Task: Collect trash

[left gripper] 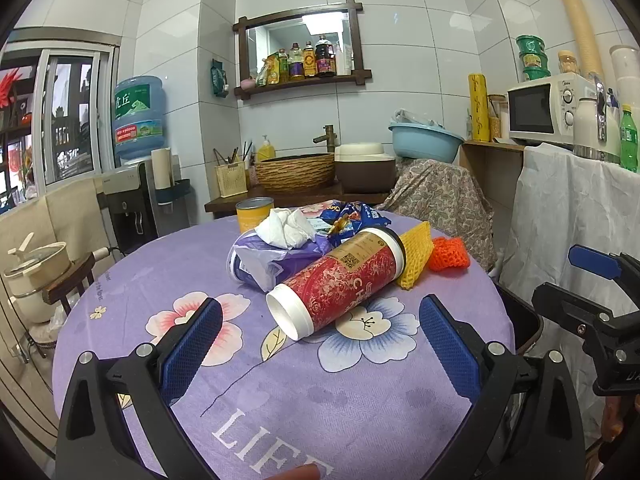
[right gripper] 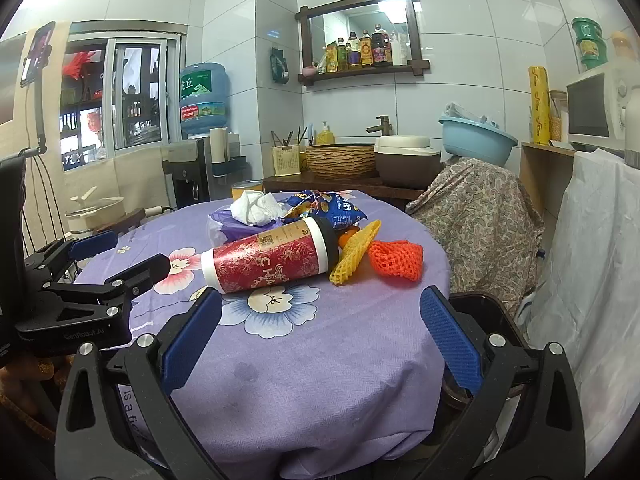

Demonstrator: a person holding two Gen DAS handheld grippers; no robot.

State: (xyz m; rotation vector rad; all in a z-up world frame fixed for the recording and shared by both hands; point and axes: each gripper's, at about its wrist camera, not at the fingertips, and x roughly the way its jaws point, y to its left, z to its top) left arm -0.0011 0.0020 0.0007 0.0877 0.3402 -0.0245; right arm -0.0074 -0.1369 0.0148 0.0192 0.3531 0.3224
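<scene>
Only the right wrist shows an orange (right gripper: 347,236), seemingly, behind yellow netting (right gripper: 356,250).

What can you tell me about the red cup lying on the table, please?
The red cup is a tall paper-looking tumbler with gold patterning, a QR code, a white band at each end and a black lid. It lies tipped on its side on the purple floral tablecloth, lid end resting against the yellow foam net and a purple bag. Neither gripper touches it.
</scene>
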